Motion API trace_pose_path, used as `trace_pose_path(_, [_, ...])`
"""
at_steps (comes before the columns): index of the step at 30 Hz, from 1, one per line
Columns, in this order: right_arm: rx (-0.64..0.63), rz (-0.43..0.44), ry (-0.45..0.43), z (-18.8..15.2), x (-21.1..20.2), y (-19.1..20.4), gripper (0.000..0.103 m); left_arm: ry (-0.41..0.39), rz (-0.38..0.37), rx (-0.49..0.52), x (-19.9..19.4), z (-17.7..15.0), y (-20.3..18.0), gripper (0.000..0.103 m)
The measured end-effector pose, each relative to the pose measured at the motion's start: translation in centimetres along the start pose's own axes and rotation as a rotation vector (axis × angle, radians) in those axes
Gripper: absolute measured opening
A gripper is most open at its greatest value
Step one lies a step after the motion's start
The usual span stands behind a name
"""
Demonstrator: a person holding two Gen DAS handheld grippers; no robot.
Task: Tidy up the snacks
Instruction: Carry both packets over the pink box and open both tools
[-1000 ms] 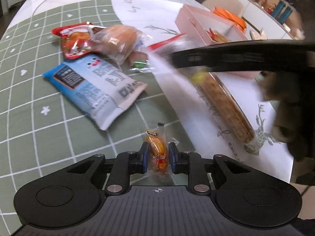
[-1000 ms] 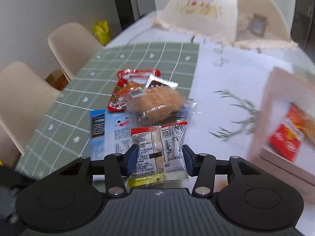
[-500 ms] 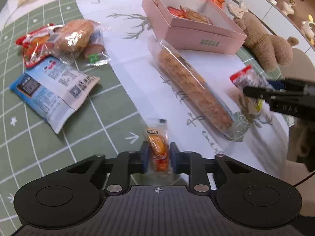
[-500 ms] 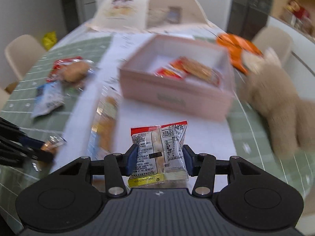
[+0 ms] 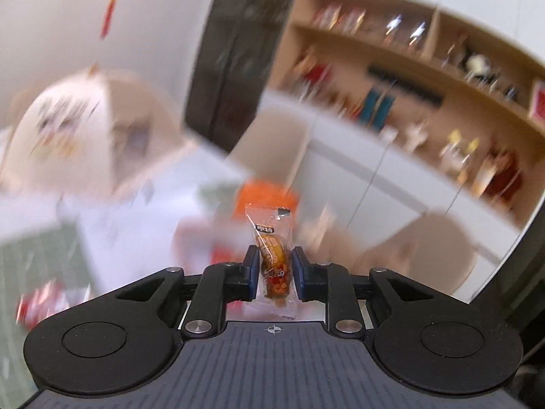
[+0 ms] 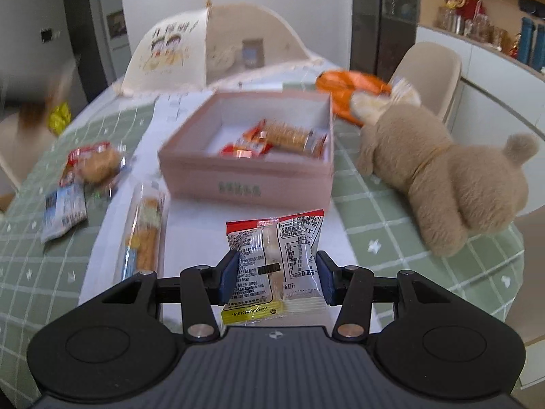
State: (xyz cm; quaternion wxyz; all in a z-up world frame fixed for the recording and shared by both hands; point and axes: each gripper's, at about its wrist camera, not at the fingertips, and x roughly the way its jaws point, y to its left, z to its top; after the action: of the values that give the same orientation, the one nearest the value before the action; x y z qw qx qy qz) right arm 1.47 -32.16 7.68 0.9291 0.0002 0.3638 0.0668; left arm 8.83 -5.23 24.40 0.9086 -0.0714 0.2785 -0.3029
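Both grippers are loaded. Left gripper [image 5: 272,271] is clenched on a small orange candy sachet [image 5: 274,266], held upright between the blue pads, and its camera is tilted up toward the room, which is smeared by blur: open wooden shelves [image 5: 408,61] of small ornaments over white cabinets [image 5: 357,177], a dark tall unit [image 5: 238,51], and a beige chair [image 5: 425,248] low on the right. Right gripper [image 6: 275,277] is grasping a clear cracker packet [image 6: 276,255] with a red top edge and printed label, held above the near side of the bench [image 6: 391,221]. That bench carries a green grid cloth with a white runner down its middle. On the runner sits an open pink box [image 6: 245,170] with a few red and brown snack packs inside. Left of it lie a long biscuit sleeve [image 6: 144,235], a blue-white pouch [image 6: 63,211] and a wrapped bun [image 6: 98,163]. A plush bear [image 6: 442,177] lies just right of the box, with a domed mesh food cover [image 6: 204,47] at the far end.
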Motion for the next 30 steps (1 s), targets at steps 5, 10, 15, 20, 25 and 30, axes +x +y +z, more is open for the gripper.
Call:
trace_pose_path(5, [-0.004,-0.029,-0.04,2.0,0.0,0.0,0.048,-0.064,0.021,-0.019,2.7,5.8,0.8,0.027])
trace_pose_path(10, [0.034,-0.03,-0.004,1.6,0.8,-0.6,0.048,0.027,0.07,-0.09,3.8,1.3,3.5,0.028])
trace_pose_path(15, [0.054,0.012,-0.044,3.1,0.0,-0.9,0.048,0.23,0.101,-0.259,5.2,-7.8,7.1,0.028])
trace_pose_path(20, [0.053,0.077,-0.193,10.6,-0.8,-0.7,0.049,0.336,0.102,-0.368,6.1,-13.6,8.1,0.028])
trace_pose_path(25, [0.155,0.099,-0.287,17.5,0.0,-1.8,0.08,0.353,0.151,-0.288,4.6,-14.5,8.2,0.028])
trace_pose_path(30, [0.162,0.095,-0.205,17.3,2.7,-0.4,0.08,0.294,0.333,-0.339,2.0,-15.0,11.4,0.028])
